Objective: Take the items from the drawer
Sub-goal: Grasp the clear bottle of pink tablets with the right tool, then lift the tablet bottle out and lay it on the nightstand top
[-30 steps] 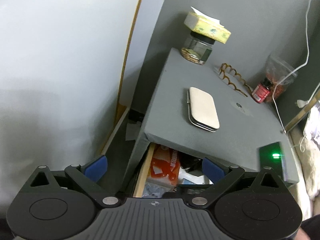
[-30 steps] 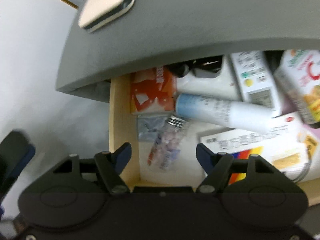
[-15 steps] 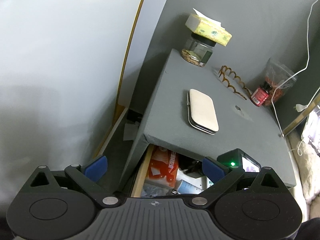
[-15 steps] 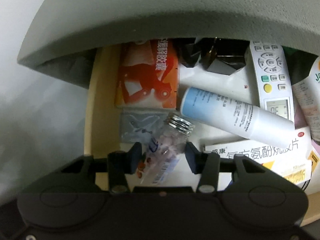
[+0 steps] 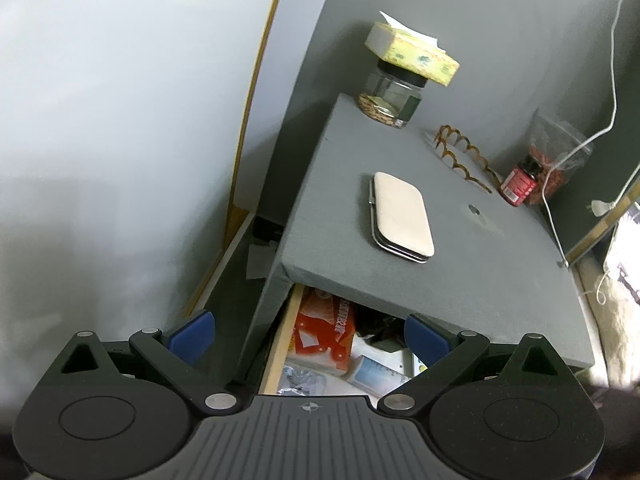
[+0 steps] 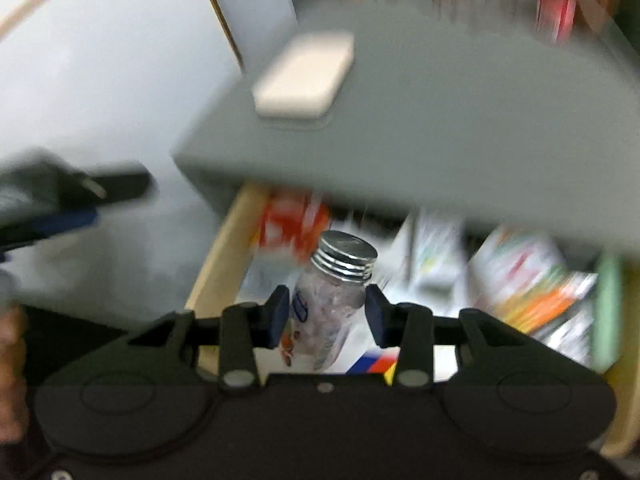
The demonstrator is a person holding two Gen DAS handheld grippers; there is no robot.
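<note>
Getting under way only: one bottle (image 6: 334,300) being pinched in the right claw (image 6: 326,316), blue pads pressing its clear sides as the jaws are closing, silver cap up, hanging above the open drawer (image 6: 218,256) rather than lying in it. Nothing from the drawer yet showing as set down on the tabletop (image 5: 400,276); only a beige case (image 5: 402,216) lying there already, with a jar (image 5: 394,98) and a red bottle (image 5: 520,184) toward the back. Leaving plenty inside: an orange packet (image 5: 324,332), a white tube (image 5: 376,372), boxes and blurred clutter.

Showing from the left wrist only: the whole tabletop, sharp, and the left claw (image 5: 308,336) spread wide, gripping nothing, hovering over the drawer's left corner. Missing there: the right claw and its bottle.

Showing from the right wrist only: the grip itself and the drawer's right half, though smeared by motion blur, plus the left claw (image 6: 76,216) as a dark shape at the left edge.
</note>
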